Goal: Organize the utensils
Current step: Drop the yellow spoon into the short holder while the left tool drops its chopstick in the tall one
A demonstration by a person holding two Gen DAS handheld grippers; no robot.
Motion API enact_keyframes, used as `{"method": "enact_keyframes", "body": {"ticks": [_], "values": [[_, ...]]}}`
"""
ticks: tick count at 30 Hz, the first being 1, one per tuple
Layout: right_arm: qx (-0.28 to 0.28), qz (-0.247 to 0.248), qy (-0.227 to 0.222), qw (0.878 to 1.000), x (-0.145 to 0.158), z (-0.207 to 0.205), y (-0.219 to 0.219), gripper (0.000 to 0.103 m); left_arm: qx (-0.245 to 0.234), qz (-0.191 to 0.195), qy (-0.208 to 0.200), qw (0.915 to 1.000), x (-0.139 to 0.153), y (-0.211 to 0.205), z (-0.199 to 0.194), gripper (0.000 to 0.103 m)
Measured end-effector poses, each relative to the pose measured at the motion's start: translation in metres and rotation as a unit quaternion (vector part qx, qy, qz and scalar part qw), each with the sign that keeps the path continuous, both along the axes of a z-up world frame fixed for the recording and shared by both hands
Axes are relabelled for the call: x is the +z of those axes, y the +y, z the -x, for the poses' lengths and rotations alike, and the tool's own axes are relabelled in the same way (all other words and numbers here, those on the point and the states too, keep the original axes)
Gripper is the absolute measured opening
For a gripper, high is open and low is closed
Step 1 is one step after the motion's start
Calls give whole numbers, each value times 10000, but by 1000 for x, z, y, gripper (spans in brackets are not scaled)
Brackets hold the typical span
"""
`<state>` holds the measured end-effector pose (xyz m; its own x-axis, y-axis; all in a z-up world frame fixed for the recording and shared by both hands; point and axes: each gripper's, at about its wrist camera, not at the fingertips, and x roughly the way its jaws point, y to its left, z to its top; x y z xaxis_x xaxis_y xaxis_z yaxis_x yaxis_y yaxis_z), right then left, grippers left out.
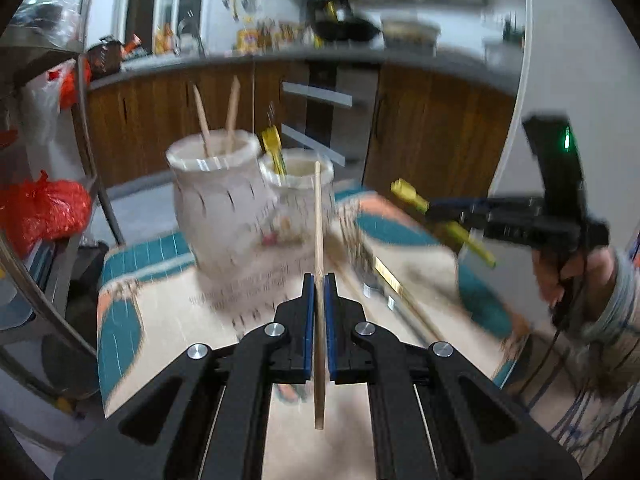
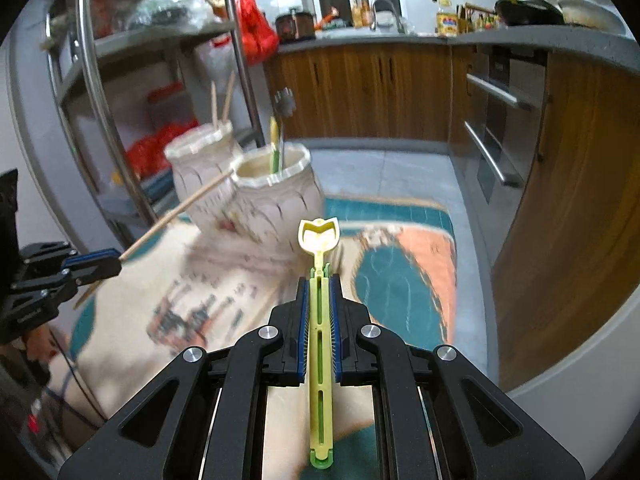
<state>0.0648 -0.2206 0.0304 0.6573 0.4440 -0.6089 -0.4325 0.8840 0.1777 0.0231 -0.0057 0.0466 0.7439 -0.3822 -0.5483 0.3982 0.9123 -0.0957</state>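
While both grippers are hanging above the patterned cloth (image 2: 400, 280), which is covering the table beyond and beneath the fingers, the wooden kitchen cabinets (image 2: 360, 92) are standing far ahead of them.

Two pale woven holders are sitting side by side on the cloth, ahead of both sets of fingers. The larger holder (image 1: 218, 196) is carrying two wooden chopsticks (image 1: 202, 120) upright. The smaller holder (image 2: 276, 200) is touching it and is carrying a yellow-green utensil (image 2: 274, 144) standing up out of its mouth.

The left gripper (image 1: 319, 280) is clamping a single wooden chopstick (image 1: 318, 220) between its blue pads. The chopstick is running forward past the fingertips toward the smaller holder and trailing back behind the pads. Seen from the right wrist, its far tip is lying against or just before the smaller holder's rim; contact cannot be confirmed.

The right gripper (image 2: 319, 280) is clamping a yellow-green plastic utensil (image 2: 320, 320) by its slotted handle. The utensil's shaped head (image 2: 319, 234) is projecting just past the fingertips, short of the smaller holder and clear of it.

Further thin utensils (image 1: 384, 276) are lying on the cloth to the right of the left fingers, blurred.
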Motion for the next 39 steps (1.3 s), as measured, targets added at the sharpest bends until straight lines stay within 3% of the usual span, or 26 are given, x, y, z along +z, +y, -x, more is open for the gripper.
{"method": "enact_keyframes", "body": {"ticks": [6, 12, 17, 21, 27, 32, 36, 39], "values": [[1, -406, -376, 9985, 29, -13, 15, 10, 427, 1030, -534, 9923, 32, 34, -27, 5], [-26, -987, -556, 9936, 52, -42, 29, 10, 644, 1634, -943, 9799, 50, 55, -62, 5], [-51, -1383, -589, 9886, 60, -70, 41, 10, 641, 2103, -920, 9712, 47, 63, -92, 5], [-80, -1382, -454, 9893, 54, -84, 52, 10, 663, 1971, -728, 9754, 37, 58, -104, 5], [-53, -1257, -551, 9905, 46, -78, 52, 10, 649, 1695, -1243, 9755, 45, 57, -76, 5], [-99, -1349, -629, 9888, 49, -79, 45, 10, 539, 1478, -1337, 9784, 69, 60, -55, 5], [-132, -1672, -747, 9830, 57, -86, 40, 10, 574, 1043, -1230, 9852, 85, 61, -42, 5], [-197, -1863, -774, 9792, 59, -98, 41, 10, 685, 830, -926, 9899, 89, 64, -45, 5]]}}
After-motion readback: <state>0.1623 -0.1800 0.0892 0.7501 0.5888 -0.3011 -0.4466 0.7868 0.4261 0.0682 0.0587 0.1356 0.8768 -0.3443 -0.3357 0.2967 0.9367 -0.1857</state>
